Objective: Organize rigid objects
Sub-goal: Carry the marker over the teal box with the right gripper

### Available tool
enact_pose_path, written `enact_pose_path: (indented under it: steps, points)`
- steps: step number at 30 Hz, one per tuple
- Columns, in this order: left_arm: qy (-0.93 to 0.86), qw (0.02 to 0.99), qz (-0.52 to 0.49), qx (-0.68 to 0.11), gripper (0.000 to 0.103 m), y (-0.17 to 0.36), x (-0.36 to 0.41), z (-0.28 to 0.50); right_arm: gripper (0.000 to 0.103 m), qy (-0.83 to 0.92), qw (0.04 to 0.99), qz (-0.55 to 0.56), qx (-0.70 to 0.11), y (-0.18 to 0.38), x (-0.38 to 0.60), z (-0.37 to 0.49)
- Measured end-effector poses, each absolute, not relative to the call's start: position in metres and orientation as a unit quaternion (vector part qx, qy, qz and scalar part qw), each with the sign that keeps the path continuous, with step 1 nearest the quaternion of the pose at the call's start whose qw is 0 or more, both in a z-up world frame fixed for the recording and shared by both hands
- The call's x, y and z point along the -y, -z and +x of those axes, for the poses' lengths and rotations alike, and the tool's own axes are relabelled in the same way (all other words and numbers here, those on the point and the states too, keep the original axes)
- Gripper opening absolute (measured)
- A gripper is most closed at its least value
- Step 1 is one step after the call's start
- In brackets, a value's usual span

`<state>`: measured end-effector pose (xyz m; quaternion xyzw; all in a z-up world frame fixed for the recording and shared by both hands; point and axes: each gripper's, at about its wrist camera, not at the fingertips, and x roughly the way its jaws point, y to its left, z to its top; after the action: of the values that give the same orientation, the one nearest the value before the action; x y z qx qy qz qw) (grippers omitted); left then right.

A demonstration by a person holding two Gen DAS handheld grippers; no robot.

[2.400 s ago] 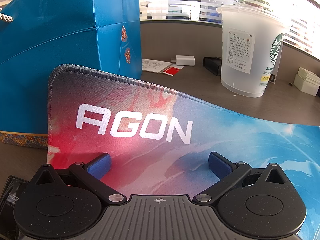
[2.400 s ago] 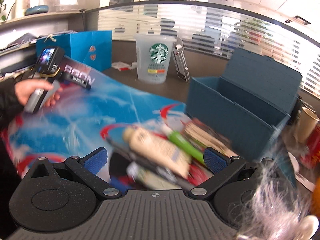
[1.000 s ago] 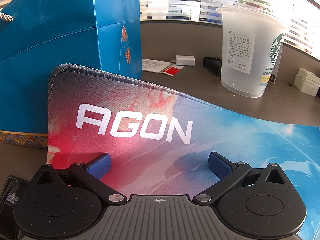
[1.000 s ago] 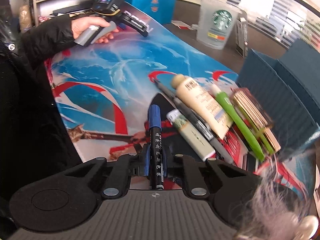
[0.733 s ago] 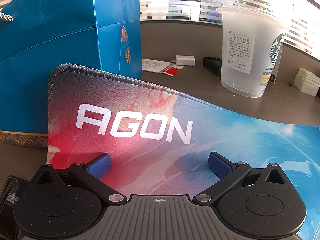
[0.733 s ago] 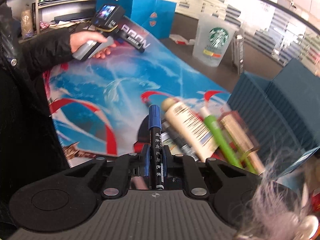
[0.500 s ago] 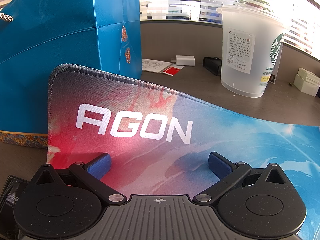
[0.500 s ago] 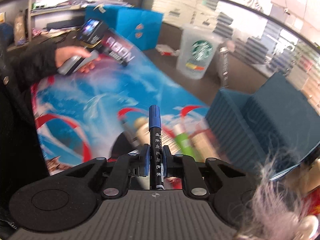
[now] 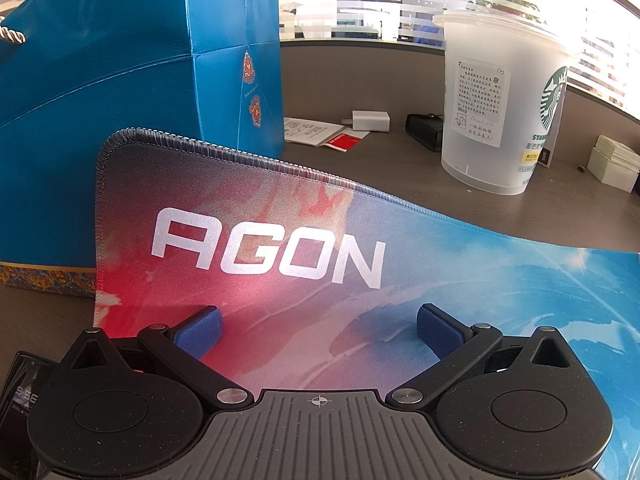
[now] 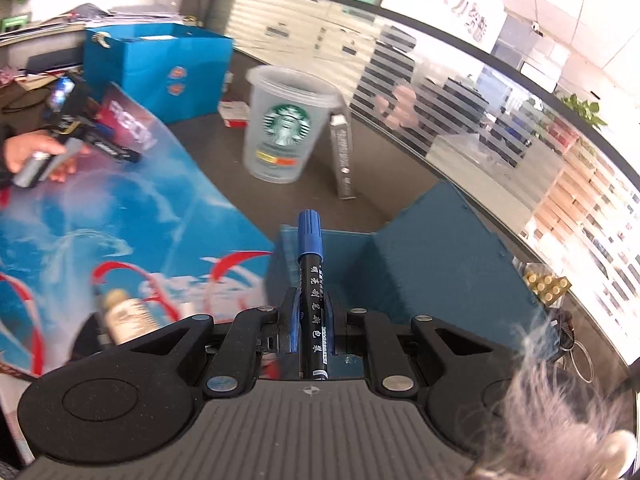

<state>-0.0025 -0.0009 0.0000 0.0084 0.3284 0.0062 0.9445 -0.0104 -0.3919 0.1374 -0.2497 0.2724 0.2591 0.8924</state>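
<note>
My right gripper (image 10: 311, 312) is shut on a black marker with a blue cap (image 10: 309, 264), held above the near wall of an open dark teal box (image 10: 432, 264). A cream bottle (image 10: 126, 314) lies on the mat at lower left, blurred. My left gripper (image 9: 318, 326) is open and empty, resting low over the AGON desk mat (image 9: 260, 248); it also shows in the right wrist view (image 10: 116, 150), held in a hand at the mat's far corner.
A blue gift bag (image 9: 120, 92) stands behind the mat's left corner. A translucent Starbucks tub (image 9: 500, 116) stands at back right, also in the right wrist view (image 10: 286, 128), with a slim grey box (image 10: 342, 156) beside it. Small white boxes (image 9: 616, 164) sit at the right.
My right gripper closed on the marker, lifted it off the mat's pile and swung right toward the teal box. My left gripper has not moved.
</note>
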Motion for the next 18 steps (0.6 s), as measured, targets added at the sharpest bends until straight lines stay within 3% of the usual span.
enact_pose_path:
  steps: [18]
  points:
    - [-0.007, 0.944, 0.008, -0.328, 0.103, 0.000, 0.001, -0.003, 0.012, -0.264, 0.849, -0.275, -0.366, -0.076, 0.400, 0.098]
